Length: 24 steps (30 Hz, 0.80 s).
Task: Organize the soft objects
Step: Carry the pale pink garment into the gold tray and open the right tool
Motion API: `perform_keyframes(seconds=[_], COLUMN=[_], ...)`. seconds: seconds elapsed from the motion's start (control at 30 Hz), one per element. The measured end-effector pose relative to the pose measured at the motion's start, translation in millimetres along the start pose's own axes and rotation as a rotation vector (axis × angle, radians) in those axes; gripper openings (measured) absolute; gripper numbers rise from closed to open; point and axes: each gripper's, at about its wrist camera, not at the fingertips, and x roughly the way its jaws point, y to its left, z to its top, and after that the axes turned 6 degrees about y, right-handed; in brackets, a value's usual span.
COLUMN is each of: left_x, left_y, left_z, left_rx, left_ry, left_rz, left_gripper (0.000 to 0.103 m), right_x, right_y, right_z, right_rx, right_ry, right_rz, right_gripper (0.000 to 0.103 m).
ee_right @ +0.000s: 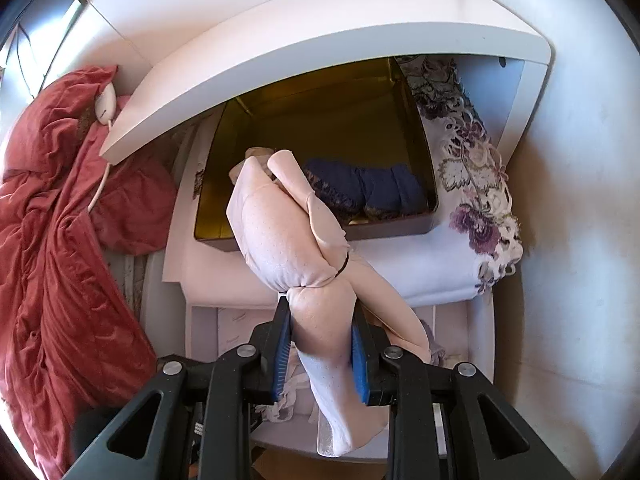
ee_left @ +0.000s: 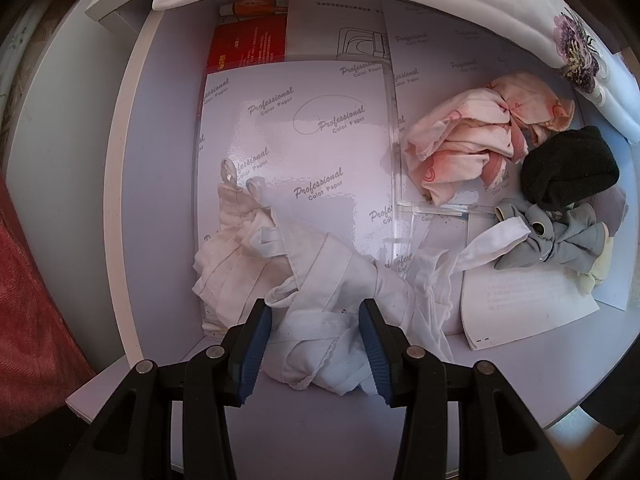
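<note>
A pink garment (ee_right: 304, 248), at frame centre, is clamped between the right gripper (ee_right: 320, 354) pads, before a gold box (ee_right: 420, 128). A white garment (ee_left: 320, 312), at lower centre, is pinched by the left gripper (ee_left: 314, 344).

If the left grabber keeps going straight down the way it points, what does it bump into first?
Most likely the crumpled white cloth. The left gripper points down at the drawer, and that cloth already bunches between its fingers, so it comes before the drawer's paper-lined floor. Whether the pads already touch it is unclear.
</note>
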Motion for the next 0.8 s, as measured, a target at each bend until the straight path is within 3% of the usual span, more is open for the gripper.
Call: perform_keyframes(seconds=[0.27,0.67,0.8], left_x=[-0.1,-1.4,-2.2], left_y=[1.2,4.5,3.9], left_z=[0.3,-0.9,-1.4], left_rx=[-0.003,-0.011,-0.014], left_ry=[0.000,0.001,0.002], left_rz=[-0.001,-0.007,-0.010], left_gripper=[0.046,0.046,0.046], right_x=[6.3,63.7,85.6], right_y=[20.7,68.2,73.9], right_z=[35.8,75.1,77.7], right_rx=[-0.101,-0.420,-0.499], right_ry=[-0.003,-0.127,-0.144], right_rz=[-0.107,-0.480,-0.533], right_gripper=[0.026,0.026,0.027])
